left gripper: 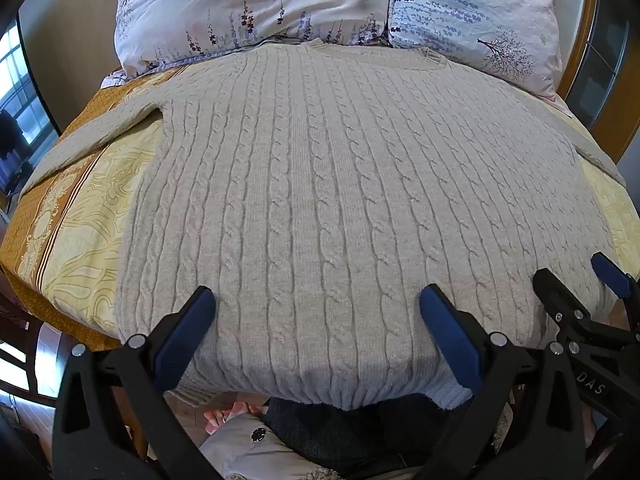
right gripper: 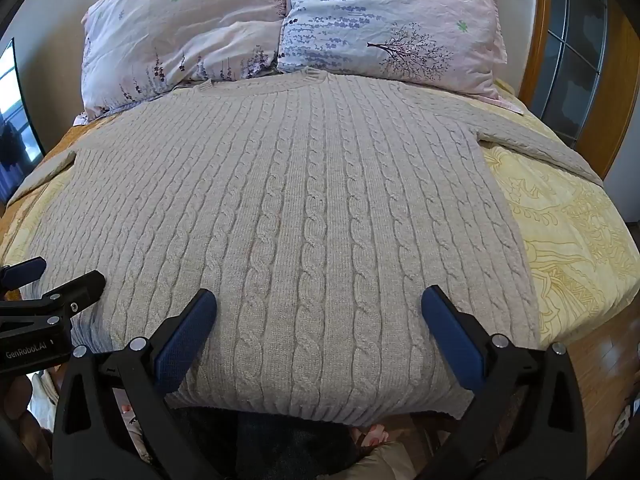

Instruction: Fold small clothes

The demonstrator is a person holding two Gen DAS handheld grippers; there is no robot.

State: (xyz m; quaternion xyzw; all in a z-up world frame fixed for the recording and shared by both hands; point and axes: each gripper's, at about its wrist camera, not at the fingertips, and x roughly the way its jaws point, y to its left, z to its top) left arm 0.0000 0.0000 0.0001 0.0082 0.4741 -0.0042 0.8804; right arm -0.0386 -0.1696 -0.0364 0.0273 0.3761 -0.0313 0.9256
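Note:
A beige cable-knit sweater (left gripper: pixel 328 200) lies flat on the bed, neck toward the pillows, sleeves spread out to both sides; it also shows in the right wrist view (right gripper: pixel 304 216). Its hem hangs over the near bed edge. My left gripper (left gripper: pixel 316 312) is open and empty, hovering over the hem left of centre. My right gripper (right gripper: pixel 318 312) is open and empty over the hem right of centre. The right gripper shows in the left wrist view (left gripper: pixel 576 280), and the left gripper shows in the right wrist view (right gripper: pixel 60 276).
A yellow and orange patterned bedspread (right gripper: pixel 568 240) covers the bed. Two floral pillows (left gripper: pixel 256 8) (right gripper: pixel 392 20) lie at the head. A wooden headboard frame (right gripper: pixel 536 40) stands at the right. A window (left gripper: pixel 16 92) is at the left. The person's legs and slippers (left gripper: pixel 228 416) are below the bed edge.

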